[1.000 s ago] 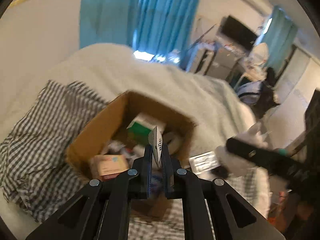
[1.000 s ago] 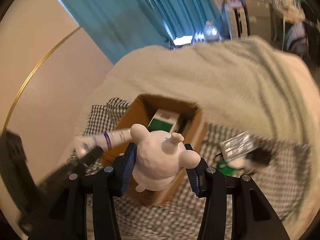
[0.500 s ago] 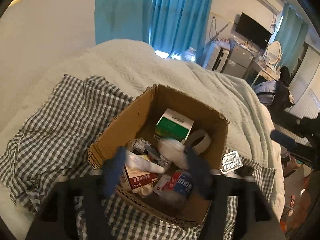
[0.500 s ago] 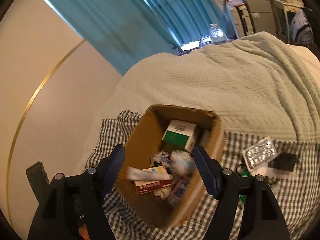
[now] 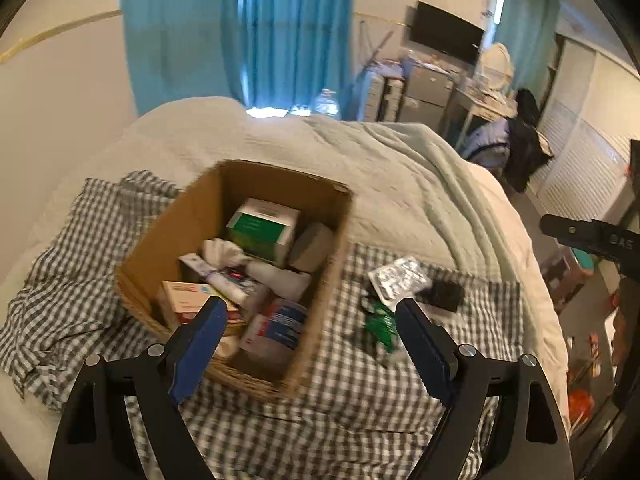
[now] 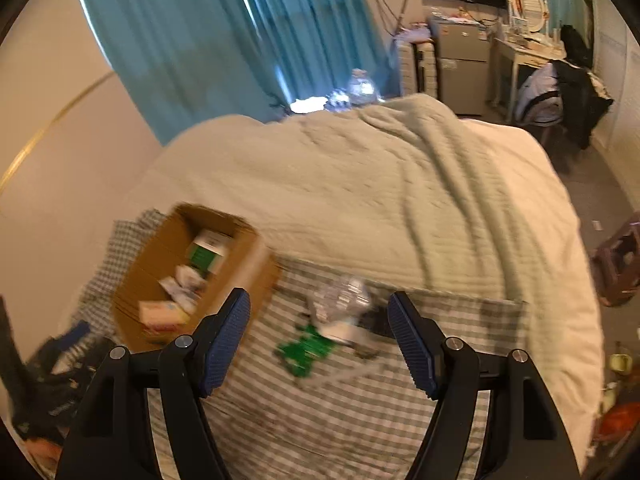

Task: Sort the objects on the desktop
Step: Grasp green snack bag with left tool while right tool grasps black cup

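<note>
Both sets of fingers stand apart with nothing gripped. Left fingers (image 5: 306, 342), bottom of the left wrist view, are opening; the near corner of the box (image 5: 240, 264) and a strip of checked cloth (image 5: 360, 408) show in the gap between them. Right fingers (image 6: 318, 344), bottom of the right wrist view, are spread and steady, with a green packet (image 6: 306, 350) lying on the cloth (image 6: 340, 412) in the gap between them, untouched.

In the left wrist view the box sits centre-left on the cloth, open-topped, holding a green and white carton (image 5: 262, 228) at the back, a pink carton (image 5: 188, 296) at the near left, a blue and red pack (image 5: 280, 326) at the near right, and white items in between. Right of the box, on the cloth, lie a silver blister pack (image 5: 400, 280), a black item (image 5: 442, 294) just beside it, and the green packet (image 5: 380, 322) nearer the camera.

In the right wrist view the box (image 6: 192, 276) is at lower left, blurred, with the blister pack (image 6: 340, 298) at centre, just above the green packet.

Cloth and box rest on a bed with a pale blanket (image 6: 380, 184). Blue curtains (image 5: 240, 32) hang behind
</note>
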Tool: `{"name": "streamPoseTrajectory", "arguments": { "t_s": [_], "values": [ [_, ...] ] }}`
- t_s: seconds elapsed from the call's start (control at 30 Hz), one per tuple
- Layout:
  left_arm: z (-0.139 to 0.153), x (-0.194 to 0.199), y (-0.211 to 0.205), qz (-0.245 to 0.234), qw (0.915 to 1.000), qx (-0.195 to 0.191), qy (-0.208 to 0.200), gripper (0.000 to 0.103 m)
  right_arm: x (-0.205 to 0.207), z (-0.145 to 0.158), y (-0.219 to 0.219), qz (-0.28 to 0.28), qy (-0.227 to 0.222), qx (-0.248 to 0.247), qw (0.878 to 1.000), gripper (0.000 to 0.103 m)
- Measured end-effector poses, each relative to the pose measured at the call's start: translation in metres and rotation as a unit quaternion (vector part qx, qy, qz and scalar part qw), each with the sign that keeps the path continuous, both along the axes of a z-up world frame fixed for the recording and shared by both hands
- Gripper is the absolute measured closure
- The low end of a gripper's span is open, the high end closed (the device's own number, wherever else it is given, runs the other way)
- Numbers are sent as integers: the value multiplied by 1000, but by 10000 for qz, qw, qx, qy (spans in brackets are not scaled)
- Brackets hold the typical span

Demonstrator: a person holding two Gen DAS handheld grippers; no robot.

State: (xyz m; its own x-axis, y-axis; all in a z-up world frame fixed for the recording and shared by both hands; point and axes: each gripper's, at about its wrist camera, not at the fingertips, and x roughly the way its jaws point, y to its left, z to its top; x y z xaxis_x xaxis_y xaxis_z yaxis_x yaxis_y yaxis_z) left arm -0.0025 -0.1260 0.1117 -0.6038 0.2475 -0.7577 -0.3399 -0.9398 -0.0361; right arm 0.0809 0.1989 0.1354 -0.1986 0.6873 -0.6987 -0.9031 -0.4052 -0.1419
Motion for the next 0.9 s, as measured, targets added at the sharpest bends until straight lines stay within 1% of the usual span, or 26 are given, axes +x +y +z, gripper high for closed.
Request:
{"name": "streamPoseTrajectory", "arguments": {
  "t_s": [0.1, 0.13, 0.2, 0.3, 0.33, 0.43, 0.5, 0.57, 0.6, 0.63, 0.8, 0.9],
  "values": [
    [-17, 6, 30, -335, 9991, -240, -91, 14, 18, -4, 8, -186, -111, -57, 9997, 32],
    [-24, 6, 41, -415, 9984, -362, -92, 14, 23, -6, 10, -209, -112, -87, 9997, 32],
    [-37, 5, 56, -507, 9974, -471, -180, 14, 30, -12, 17, -295, -96, -178, 9994, 32],
    [-61, -1, 74, -623, 9963, -457, -367, 14, 32, -25, 24, -368, -211, -278, 9987, 32],
    [-67, -2, 77, -608, 9963, -481, -380, 14, 30, -33, 28, -427, -319, -311, 9981, 32],
    [-98, -14, 92, -623, 9947, -568, -589, 14, 26, -57, 44, -567, -542, -511, 9956, 31],
    [-113, -21, 96, -649, 9943, -544, -651, 14, 25, -74, 57, -645, -523, -740, 9938, 30],
    [-128, -26, 100, -693, 9942, -497, -649, 14, 27, -85, 68, -768, -434, -879, 9922, 26],
    [-135, -29, 102, -720, 9937, -529, -670, 14, 29, -94, 78, -871, -398, -958, 9908, 23],
    [-144, -32, 104, -736, 9932, -550, -717, 14, 32, -101, 85, -953, -375, -1014, 9896, 22],
    [-185, -44, 116, -899, 9894, -586, -976, 14, 45, -140, 127, -1403, -239, -1395, 9799, 22],
    [-202, -50, 125, -1083, 9866, -682, -1011, 14, 49, -160, 147, -1561, -235, -1547, 9753, 22]
  ]
}}
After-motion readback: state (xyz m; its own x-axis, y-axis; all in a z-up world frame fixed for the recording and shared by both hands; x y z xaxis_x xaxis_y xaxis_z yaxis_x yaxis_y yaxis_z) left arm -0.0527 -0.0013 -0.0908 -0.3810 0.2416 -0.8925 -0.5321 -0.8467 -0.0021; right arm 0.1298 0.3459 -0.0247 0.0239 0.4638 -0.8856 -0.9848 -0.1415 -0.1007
